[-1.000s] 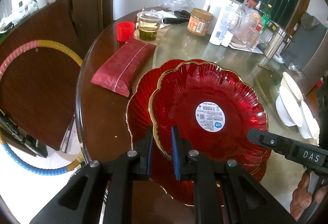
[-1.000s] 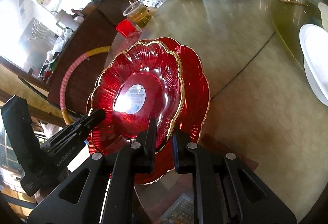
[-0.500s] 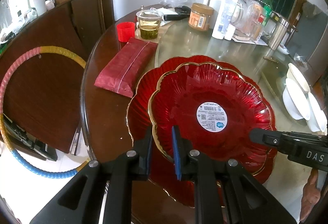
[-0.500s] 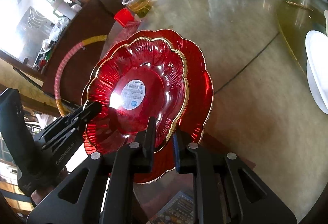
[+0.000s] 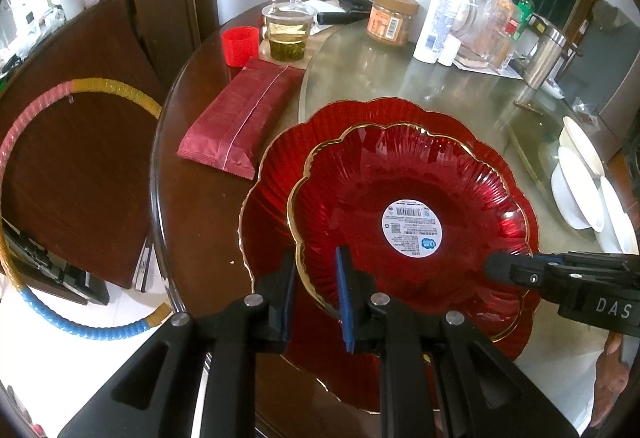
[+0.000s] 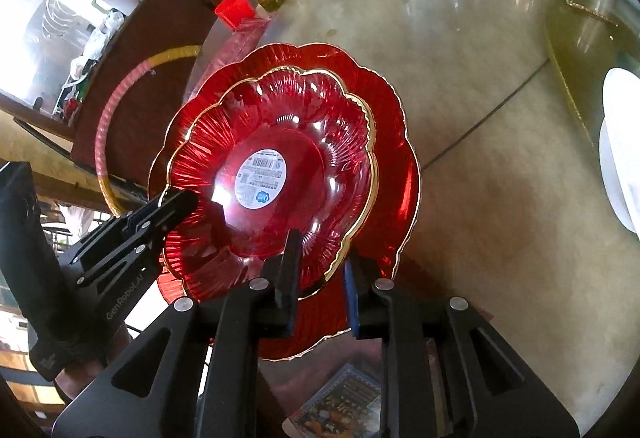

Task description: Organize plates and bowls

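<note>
- Open glass beyond the red plates (image 5: 408, 197): bare turntable (image 5: 372, 77) up to the jar (image 5: 390, 17) and bottles (image 5: 434, 25).
- Left side blocked: red packet (image 5: 240, 117) just beside the lower plate rim, red cup (image 5: 240, 45) and tea cup (image 5: 288, 33) behind.
- Right side: white bowls (image 5: 580, 193) near, bare strip of tabletop (image 6: 500, 197) between.
</note>
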Tool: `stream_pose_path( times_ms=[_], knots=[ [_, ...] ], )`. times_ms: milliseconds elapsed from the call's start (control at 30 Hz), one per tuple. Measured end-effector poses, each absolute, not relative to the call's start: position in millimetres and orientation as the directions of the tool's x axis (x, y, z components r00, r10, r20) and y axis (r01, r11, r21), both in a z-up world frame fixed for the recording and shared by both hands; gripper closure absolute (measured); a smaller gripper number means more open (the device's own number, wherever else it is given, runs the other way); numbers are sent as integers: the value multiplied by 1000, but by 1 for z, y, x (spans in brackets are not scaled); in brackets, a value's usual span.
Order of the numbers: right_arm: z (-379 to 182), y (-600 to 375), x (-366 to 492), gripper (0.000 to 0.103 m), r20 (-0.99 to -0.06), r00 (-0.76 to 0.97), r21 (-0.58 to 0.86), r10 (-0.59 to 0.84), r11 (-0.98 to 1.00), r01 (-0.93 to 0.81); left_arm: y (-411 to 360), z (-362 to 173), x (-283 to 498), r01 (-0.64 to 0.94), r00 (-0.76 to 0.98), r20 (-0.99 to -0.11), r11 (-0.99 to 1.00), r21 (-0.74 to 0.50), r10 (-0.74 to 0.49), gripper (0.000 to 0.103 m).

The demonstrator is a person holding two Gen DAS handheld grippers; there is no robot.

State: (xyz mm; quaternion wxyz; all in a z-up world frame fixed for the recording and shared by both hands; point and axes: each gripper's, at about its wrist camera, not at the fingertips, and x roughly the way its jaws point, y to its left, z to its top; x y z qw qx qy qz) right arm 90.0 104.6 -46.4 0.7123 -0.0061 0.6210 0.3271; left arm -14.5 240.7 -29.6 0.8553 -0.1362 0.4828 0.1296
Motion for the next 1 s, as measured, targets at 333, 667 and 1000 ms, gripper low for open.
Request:
stream_pose_path(
  times_ms=[333, 667, 1000],
  knots=[
    [-47, 109, 93, 82, -895, -1, 393, 447, 787, -476, 233, -30, -13, -330, 496, -861, 941, -71, 109, 71],
    [-40, 111, 91, 81, -900, 0, 378, 435, 783, -495, 225, -29, -14, -307, 506, -857, 949, -71, 99, 47],
    [-29, 97, 89, 77, -893, 42, 373, 448, 791, -485, 221, -17, -19, -322, 540, -825, 947, -21, 166, 26]
  ],
)
